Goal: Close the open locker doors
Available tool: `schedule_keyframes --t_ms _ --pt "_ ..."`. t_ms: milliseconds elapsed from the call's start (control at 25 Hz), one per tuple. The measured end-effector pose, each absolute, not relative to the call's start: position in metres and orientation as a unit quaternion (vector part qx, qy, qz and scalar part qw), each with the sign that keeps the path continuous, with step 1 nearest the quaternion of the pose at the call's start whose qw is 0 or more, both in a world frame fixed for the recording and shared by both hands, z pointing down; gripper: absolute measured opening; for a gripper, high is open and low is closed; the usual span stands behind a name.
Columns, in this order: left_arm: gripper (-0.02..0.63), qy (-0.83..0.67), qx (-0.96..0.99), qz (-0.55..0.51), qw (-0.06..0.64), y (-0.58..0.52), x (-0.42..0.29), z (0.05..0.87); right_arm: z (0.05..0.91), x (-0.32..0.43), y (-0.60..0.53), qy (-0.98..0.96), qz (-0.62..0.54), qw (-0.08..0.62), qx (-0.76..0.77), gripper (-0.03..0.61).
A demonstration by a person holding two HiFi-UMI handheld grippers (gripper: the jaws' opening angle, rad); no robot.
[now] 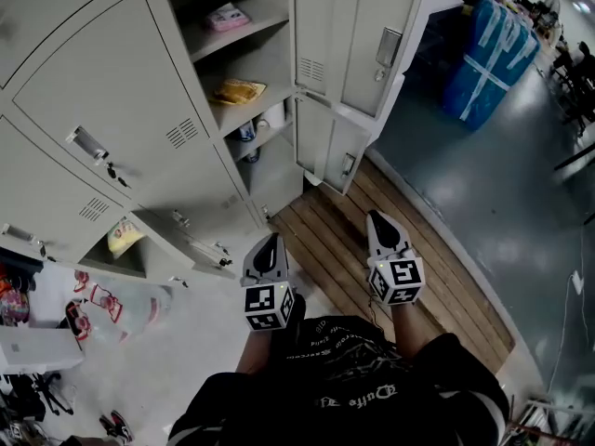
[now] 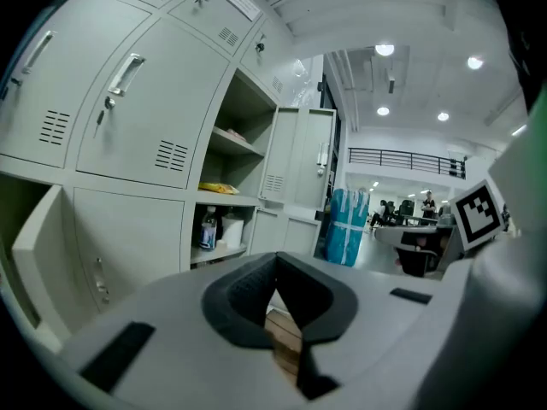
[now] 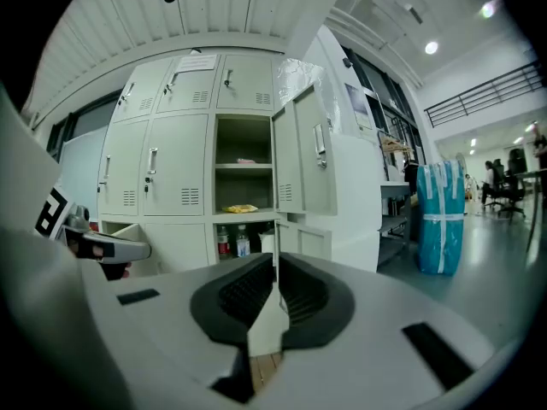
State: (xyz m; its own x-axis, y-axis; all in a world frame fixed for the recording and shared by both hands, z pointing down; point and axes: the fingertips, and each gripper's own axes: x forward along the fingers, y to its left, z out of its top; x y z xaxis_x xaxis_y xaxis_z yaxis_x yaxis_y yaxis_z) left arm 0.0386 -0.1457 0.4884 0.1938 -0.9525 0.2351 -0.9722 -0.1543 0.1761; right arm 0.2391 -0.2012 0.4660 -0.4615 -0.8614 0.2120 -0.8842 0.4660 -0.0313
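We are standing in front of the locker bank (image 1: pixel 112 110) and holding both claws low, close in front of our body, side by side and well apart from every door. The left claw (image 1: pixel 271 242) is pointing forward over the wooden platform (image 1: pixel 344 249) with its jaws together and nothing between them. The right claw (image 1: pixel 379 219) is sitting level with it, just to its right. It is aiming the same way, and its jaws are also pressed together and empty. Our forearms are tucking in under the marker cubes, so the hands themselves are not showing.

The tall upper door (image 1: pixel 358 35) is hanging wide open at the right end of the lockers. It is exposing shelves with a yellow packet (image 1: pixel 237 91) and, lower down, some bottles (image 1: pixel 246 133). Directly beneath it the small lower door (image 1: pixel 337 151) is also swinging out over the platform's far end. In the left claw's view another bottom door (image 2: pixel 38 254) is standing ajar at the left edge. A blue wrapped bundle (image 1: pixel 488 59) is resting on the grey floor beyond the open doors.
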Motion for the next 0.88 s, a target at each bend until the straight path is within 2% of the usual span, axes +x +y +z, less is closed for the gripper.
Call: schedule_keyframes --t_ms 200,400,560,600,720,880 --pt "0.008 -0.634 0.756 0.053 0.154 -0.201 0.014 0.487 0.455 0.232 -0.257 -0.832 0.076 0.066 0.545 0.008" --pt "0.008 -0.603 0.779 0.052 0.166 -0.237 0.007 0.489 0.452 0.223 -0.295 -0.819 0.052 0.092 0.563 0.008" --pt "0.008 -0.585 0.792 0.056 0.167 -0.253 0.002 0.488 0.445 0.232 -0.321 -0.799 0.065 0.069 0.594 0.01" --pt "0.008 -0.582 0.793 0.058 0.169 -0.256 0.001 0.488 0.442 0.234 -0.327 -0.796 0.061 0.071 0.598 0.016" --pt "0.008 -0.577 0.796 0.059 0.173 -0.264 0.001 0.487 0.432 0.244 -0.347 -0.796 0.047 0.082 0.598 0.118" --pt "0.008 -0.577 0.797 0.058 0.171 -0.273 0.002 0.485 0.411 0.27 -0.384 -0.796 0.051 0.056 0.601 0.144"
